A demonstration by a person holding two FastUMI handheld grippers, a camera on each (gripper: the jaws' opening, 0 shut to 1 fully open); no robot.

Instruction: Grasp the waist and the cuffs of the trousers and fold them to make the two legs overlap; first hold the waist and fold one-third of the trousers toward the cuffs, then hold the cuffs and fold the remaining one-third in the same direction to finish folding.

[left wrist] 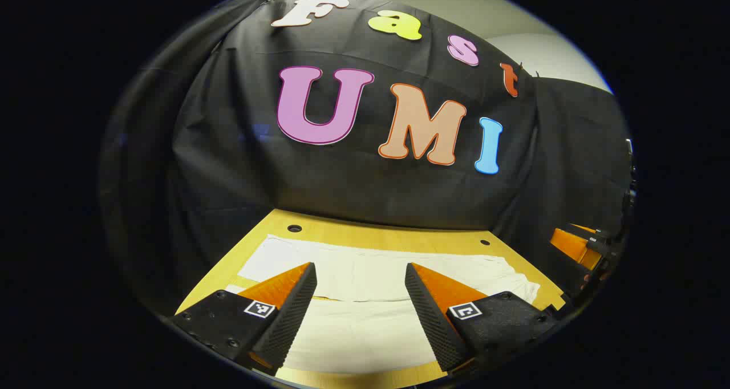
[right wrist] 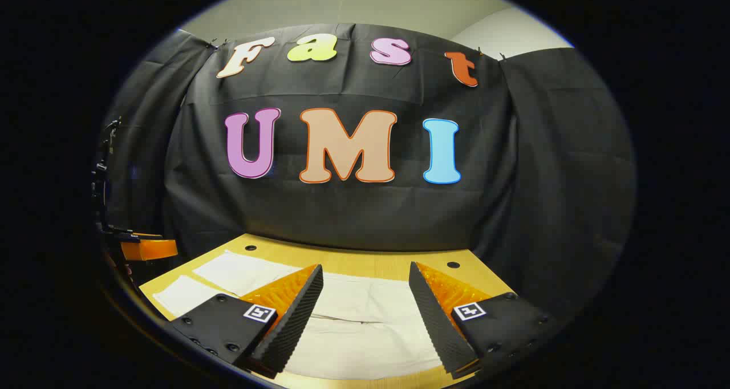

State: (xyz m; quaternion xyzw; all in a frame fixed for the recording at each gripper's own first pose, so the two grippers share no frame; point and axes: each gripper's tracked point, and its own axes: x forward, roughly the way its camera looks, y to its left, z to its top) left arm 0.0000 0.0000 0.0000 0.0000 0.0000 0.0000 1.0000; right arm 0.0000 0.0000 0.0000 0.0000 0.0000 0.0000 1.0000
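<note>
White trousers (left wrist: 365, 298) lie flat across a wooden table (left wrist: 399, 238), with both legs side by side. My left gripper (left wrist: 360, 275) hovers above them, open, with cloth showing in the wide gap between its fingers. In the right gripper view the same trousers (right wrist: 359, 326) spread out below my right gripper (right wrist: 365, 275), which is also open with nothing held. The right gripper (left wrist: 582, 243) shows at the far right edge of the left gripper view. At the left edge of the right gripper view the left gripper (right wrist: 145, 246) shows.
The booth's black cloth wall (right wrist: 353, 212) hangs close behind the table's far edge. Small round holes (left wrist: 294, 228) mark the tabletop near its back corners. A bare strip of wood runs between the trousers and the wall.
</note>
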